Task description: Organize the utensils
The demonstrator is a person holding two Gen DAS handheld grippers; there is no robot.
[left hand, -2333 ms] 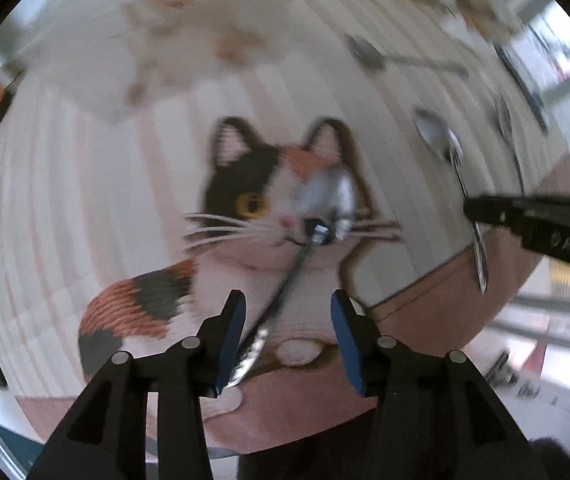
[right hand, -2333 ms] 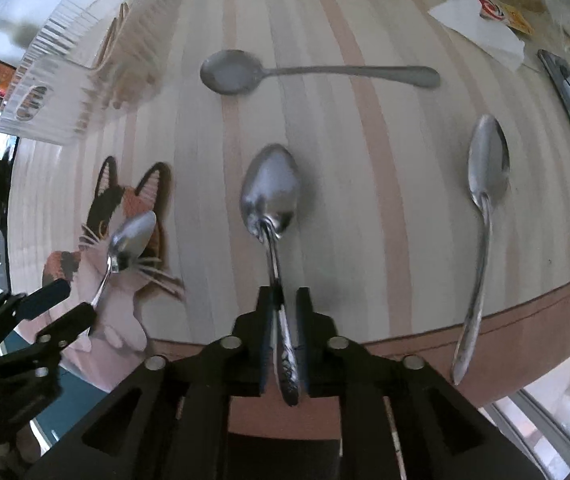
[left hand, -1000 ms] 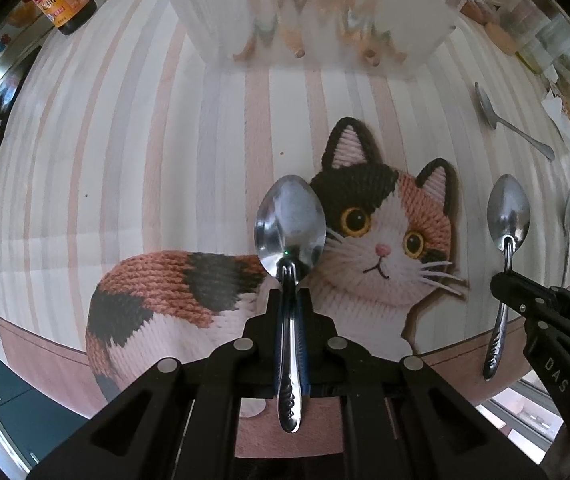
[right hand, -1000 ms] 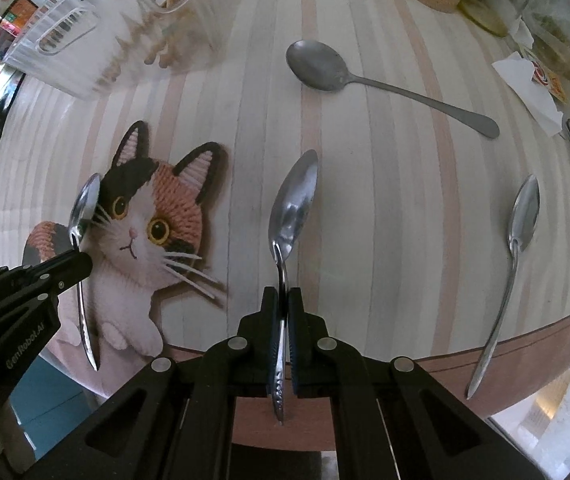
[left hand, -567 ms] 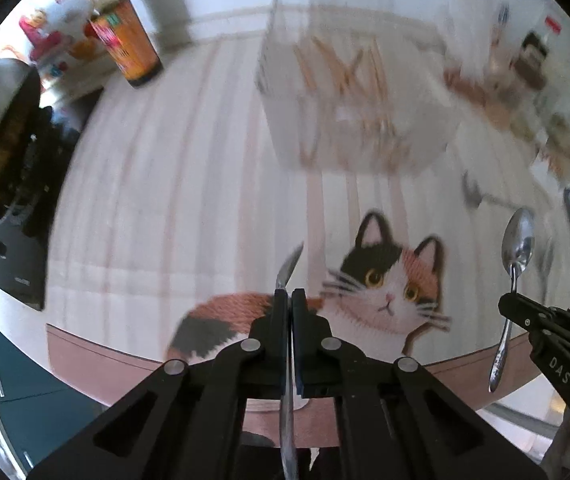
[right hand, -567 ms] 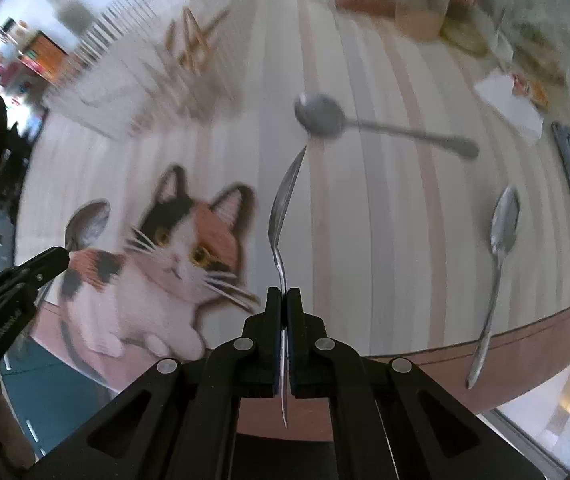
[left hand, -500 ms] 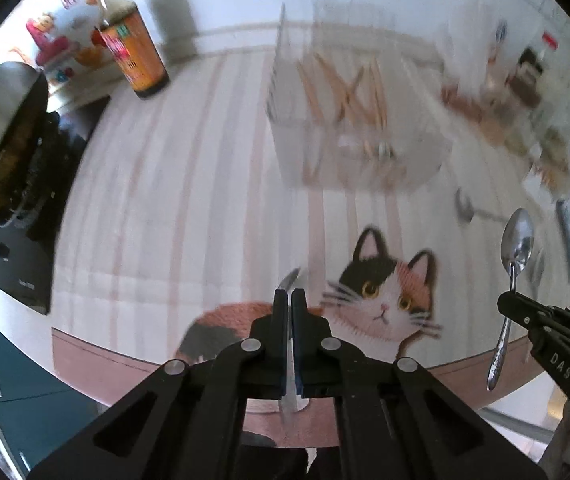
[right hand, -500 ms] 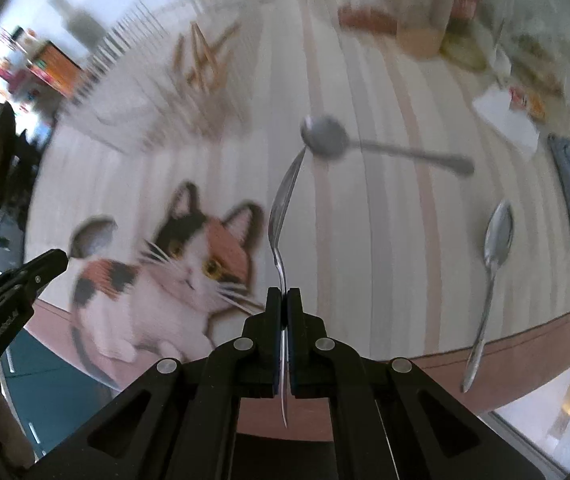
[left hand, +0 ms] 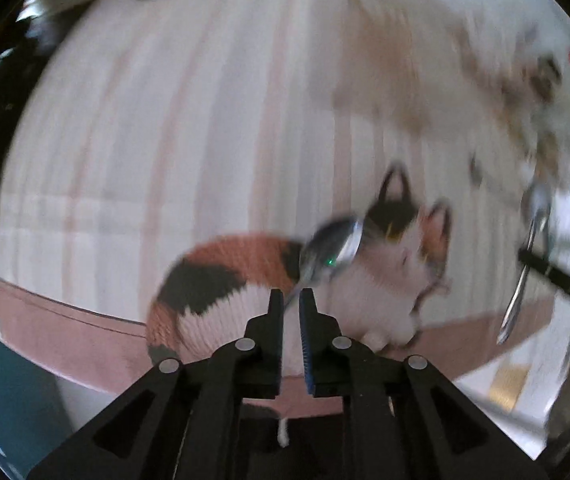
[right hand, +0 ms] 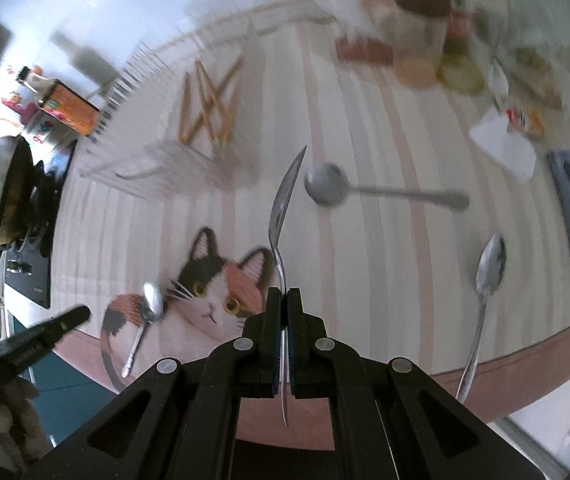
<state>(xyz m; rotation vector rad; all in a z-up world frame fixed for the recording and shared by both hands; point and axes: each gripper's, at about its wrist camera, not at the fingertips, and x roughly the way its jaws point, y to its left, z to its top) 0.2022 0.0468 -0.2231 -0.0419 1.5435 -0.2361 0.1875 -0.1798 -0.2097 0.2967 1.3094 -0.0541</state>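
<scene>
- Gripping a spoon (right hand: 283, 200) by its handle, the right gripper (right hand: 283, 312) is pressed together; bowl edge-on ahead of the fingertips, above the striped cloth (right hand: 385, 264).
- Left gripper (left hand: 292, 300): jaws parting, second spoon (left hand: 331, 254) just ahead, its handle in the gap, over the cat picture (left hand: 245, 276).
- Two more spoons lie on the cloth.

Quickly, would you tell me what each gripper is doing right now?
Left gripper: jaws opening, releasing a spoon.
Right gripper: shut on a second spoon.
</scene>
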